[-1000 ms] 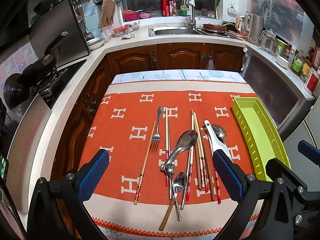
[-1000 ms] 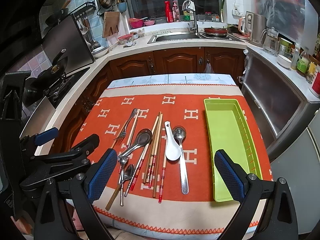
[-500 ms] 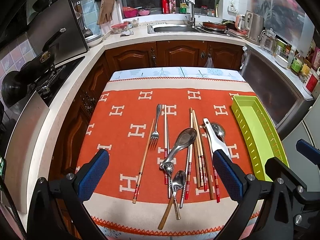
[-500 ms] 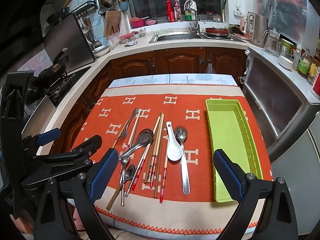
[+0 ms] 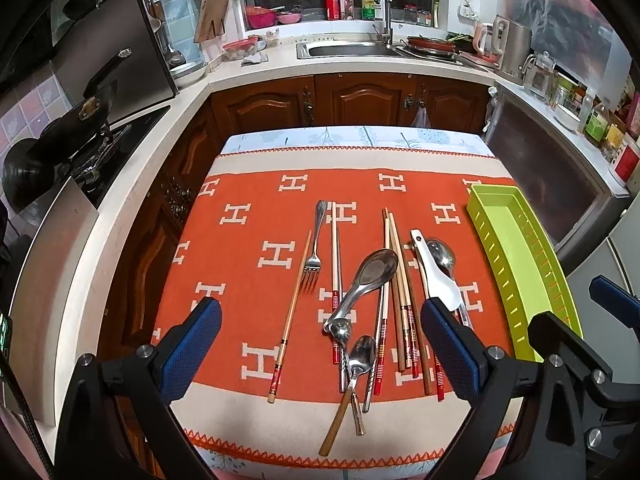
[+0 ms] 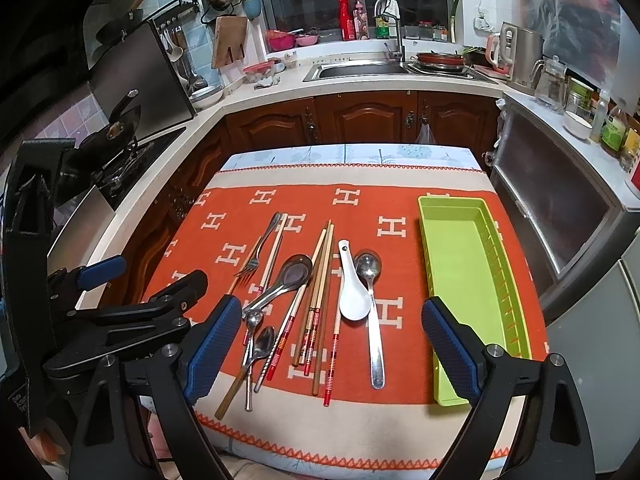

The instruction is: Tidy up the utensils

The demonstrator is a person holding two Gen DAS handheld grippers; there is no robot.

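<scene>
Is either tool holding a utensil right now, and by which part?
Nothing is held. The left tool is open; the right tool is closing on nothing, above the utensils.

- We see a table (image 6: 160,280) covered by an orange cloth (image 6: 400,200).
- On it: loose chopsticks (image 6: 320,280), spoons (image 6: 370,300), a fork (image 6: 256,252); beside them, a green tray (image 6: 452,360).

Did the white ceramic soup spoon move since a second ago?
No. The white ceramic soup spoon still lies beside the long steel spoon, same spot on the orange cloth.
</scene>
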